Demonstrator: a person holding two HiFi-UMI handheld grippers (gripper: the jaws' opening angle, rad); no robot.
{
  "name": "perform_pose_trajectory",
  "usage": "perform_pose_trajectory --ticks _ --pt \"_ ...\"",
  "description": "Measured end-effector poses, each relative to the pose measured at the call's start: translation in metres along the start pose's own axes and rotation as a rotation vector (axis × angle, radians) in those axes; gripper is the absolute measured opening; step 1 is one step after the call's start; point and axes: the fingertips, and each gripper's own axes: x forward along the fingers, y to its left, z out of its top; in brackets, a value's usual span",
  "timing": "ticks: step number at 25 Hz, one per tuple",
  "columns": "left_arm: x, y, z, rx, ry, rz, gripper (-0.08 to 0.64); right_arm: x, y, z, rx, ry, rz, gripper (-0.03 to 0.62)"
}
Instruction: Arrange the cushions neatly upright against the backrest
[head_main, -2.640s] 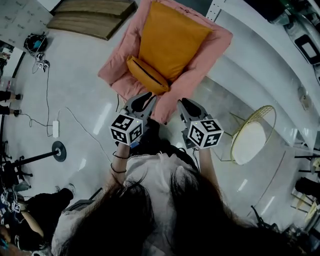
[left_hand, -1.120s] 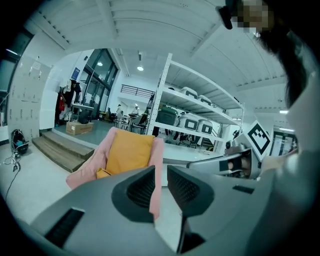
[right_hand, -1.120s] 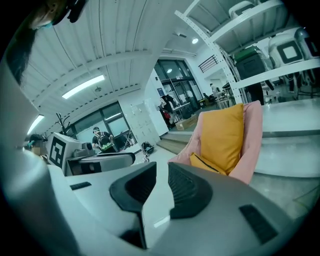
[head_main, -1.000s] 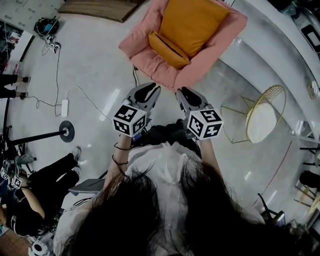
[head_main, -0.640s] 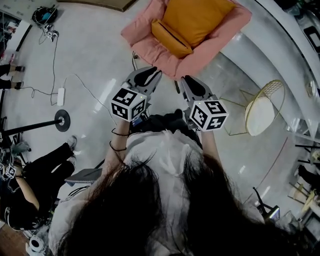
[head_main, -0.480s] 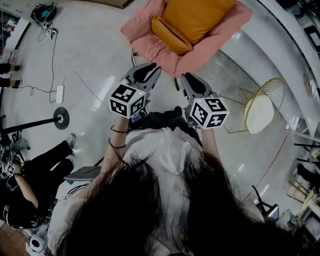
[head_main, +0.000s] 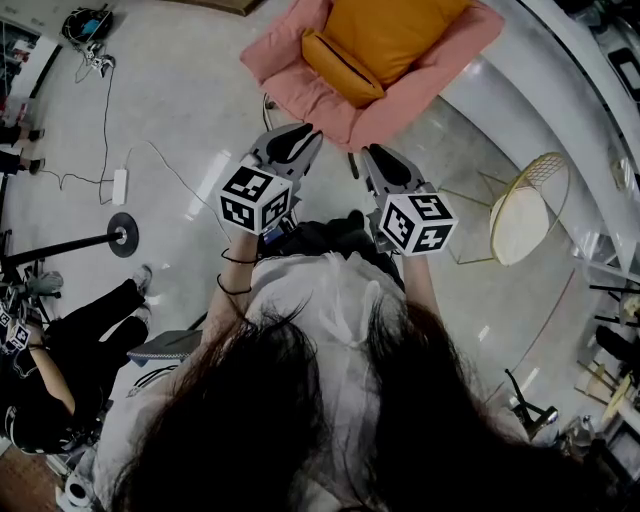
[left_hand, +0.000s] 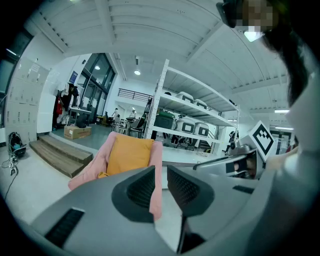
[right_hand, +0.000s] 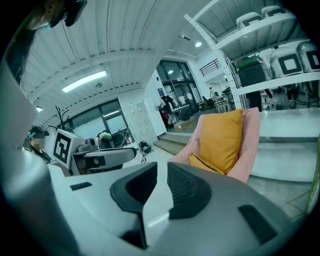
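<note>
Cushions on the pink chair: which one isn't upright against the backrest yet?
The smaller orange cushion. It lies low across the front of the chair seat, while the big cushion behind it already stands against the backrest.

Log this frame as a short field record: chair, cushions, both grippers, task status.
Chair: pink armchair, on the floor ahead of the person
At backrest: large orange cushion, upright against it
On seat: small orange cushion, low across the seat front, not upright
Left gripper: jaws almost together, nothing between them, short of the chair
Right gripper: jaws almost together, empty, short of the chair
Status: small cushion not yet stood against the backrest
</note>
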Motion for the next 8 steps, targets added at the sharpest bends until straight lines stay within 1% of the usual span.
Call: perform_pose_trajectory --ticks 8 --pt "0.0064 -0.0058 0.0007 -0.001 0.003 0.000 0.080 -0.0030 -0.0069 0.0011 0.002 0.004 0.000 0.075"
